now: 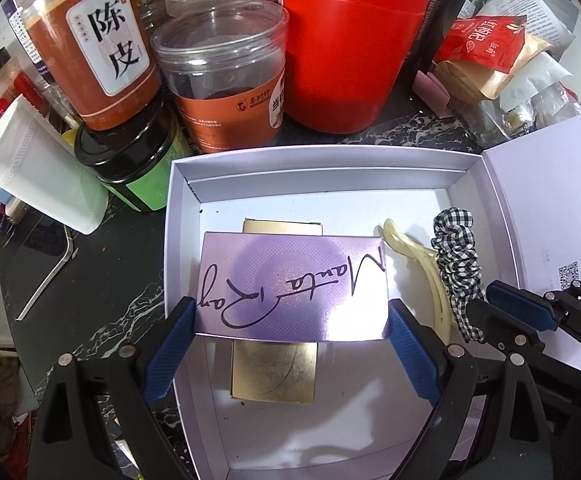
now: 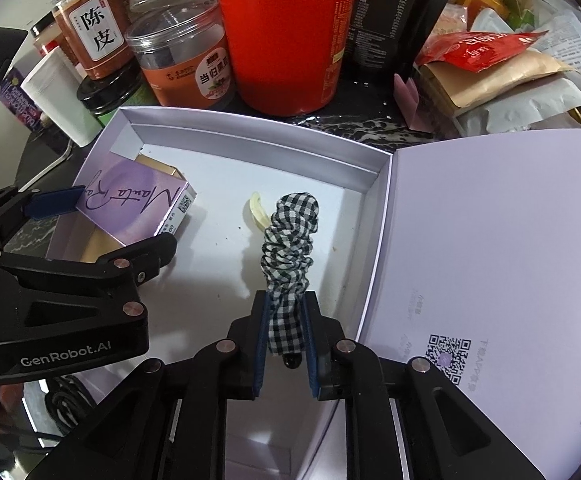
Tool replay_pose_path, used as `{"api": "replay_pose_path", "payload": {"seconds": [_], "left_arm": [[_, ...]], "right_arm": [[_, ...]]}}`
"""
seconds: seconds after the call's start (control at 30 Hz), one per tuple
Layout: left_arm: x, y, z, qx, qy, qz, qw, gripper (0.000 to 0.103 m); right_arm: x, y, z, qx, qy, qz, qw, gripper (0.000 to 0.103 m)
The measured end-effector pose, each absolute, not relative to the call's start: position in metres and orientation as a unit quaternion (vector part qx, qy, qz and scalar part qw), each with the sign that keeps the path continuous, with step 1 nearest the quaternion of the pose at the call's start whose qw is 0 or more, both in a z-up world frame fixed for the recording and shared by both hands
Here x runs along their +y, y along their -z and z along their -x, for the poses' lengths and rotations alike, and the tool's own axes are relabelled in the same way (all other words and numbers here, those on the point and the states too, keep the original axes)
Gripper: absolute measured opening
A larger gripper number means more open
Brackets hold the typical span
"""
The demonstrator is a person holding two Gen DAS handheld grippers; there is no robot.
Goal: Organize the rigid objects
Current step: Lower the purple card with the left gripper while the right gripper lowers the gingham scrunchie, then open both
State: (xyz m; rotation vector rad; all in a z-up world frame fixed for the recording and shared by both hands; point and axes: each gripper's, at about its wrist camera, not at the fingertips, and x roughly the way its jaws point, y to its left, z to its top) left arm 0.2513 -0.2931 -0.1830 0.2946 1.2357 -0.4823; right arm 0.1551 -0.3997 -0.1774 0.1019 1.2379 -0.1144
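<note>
Lilac card, printed with a looping black script, spans the gap between the left gripper [image 1: 290, 322]'s blue fingers [image 1: 172, 344]: this purple box [image 1: 290, 280] is pinched by its two short ends and held level, just above a gold box [image 1: 273, 372] that lies flat on the floor of the open white gift box [image 1: 182, 200]. The gold box shows both ahead of and behind the held carton, directly under the fingertips.

Off to the right of the left fingers, a cream hair claw [image 1: 422, 276] lies on the box floor, close beside the checked scrunchie [image 1: 456, 268].

The right gripper [image 2: 286, 344] has its fingers drawn narrow, clamped on the near end of that black-and-white checked scrunchie, which stretches forward from the fingertips; a glossy dark piece shows at its near end between the pads. The cream claw peeks out just beyond and left of its far end. Right of these fingers the box's lid [image 2: 490, 240] lies open and flat, with a QR code printed on it.

Beyond both sets of fingers, past the box's far wall, stand a red canister [image 2: 286, 36] and several clear jars [image 1: 226, 76] on the dark marbled table [image 1: 102, 272].
</note>
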Motion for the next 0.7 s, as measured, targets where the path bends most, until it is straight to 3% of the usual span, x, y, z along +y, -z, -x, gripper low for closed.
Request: {"api": "replay_pose_path", "payload": {"seconds": [0.13, 0.7], "left_arm": [[-0.291, 0.171, -0.248, 0.564, 0.224, -0.139, 0.783, 0.094], [-0.269, 0.106, -0.231, 0.532, 0.22, -0.126, 0.808, 0.094]], "right_arm": [[-0.402, 0.173, -0.152, 0.58, 0.059, -0.048, 0.811, 0.025], [-0.398, 0.115, -0.137, 0.545, 0.064, -0.041, 0.835, 0.025]]}}
